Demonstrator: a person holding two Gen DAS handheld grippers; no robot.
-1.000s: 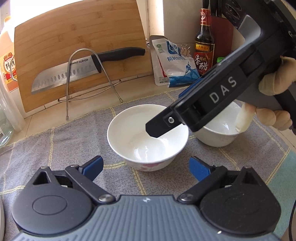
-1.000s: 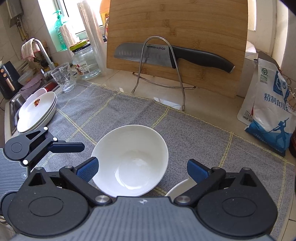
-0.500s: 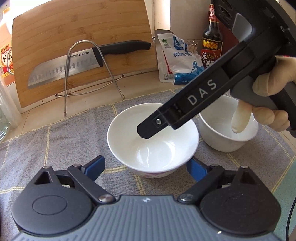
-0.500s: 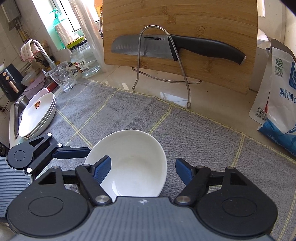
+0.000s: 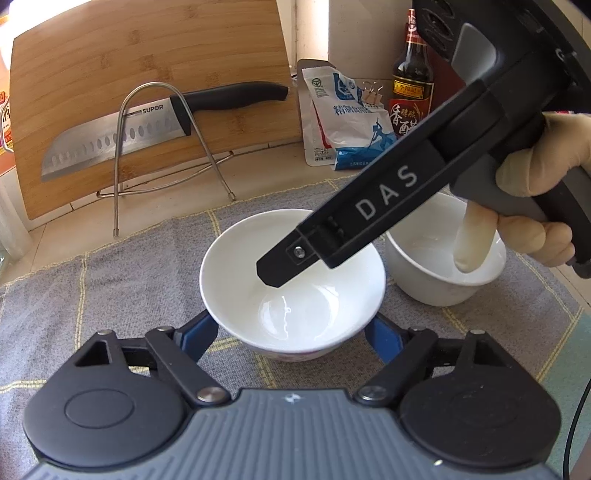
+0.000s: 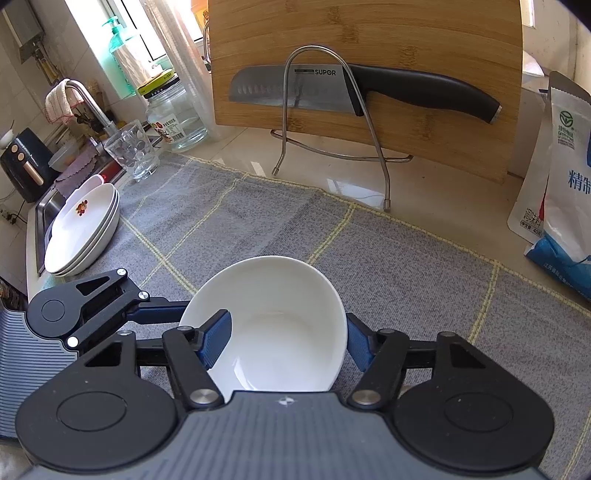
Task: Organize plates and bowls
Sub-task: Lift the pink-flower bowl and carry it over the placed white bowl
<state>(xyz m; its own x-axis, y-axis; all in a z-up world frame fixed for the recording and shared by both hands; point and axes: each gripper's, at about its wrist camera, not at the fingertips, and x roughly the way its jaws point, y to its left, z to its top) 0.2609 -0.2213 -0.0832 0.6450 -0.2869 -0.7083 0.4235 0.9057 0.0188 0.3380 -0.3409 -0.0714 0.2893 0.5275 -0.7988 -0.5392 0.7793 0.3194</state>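
The right hand-held gripper (image 6: pixel 286 338) is clamped on the near white bowl (image 6: pixel 273 325), one pad inside its rim, one outside. The left hand-held gripper (image 5: pixel 291 332) is closing around that upright, mouth-up bowl on the grey cloth (image 6: pixel 406 266). A second bowl (image 5: pixel 443 269) sits beside it.

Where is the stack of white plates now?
In the right wrist view, the stack of white plates sits at the left edge of the grey cloth, beside the sink and below the drinking glass.

Knife (image 6: pixel 354 88) against cutting board (image 6: pixel 369 33), glass jar (image 6: pixel 177 114), tumbler (image 6: pixel 133 149)
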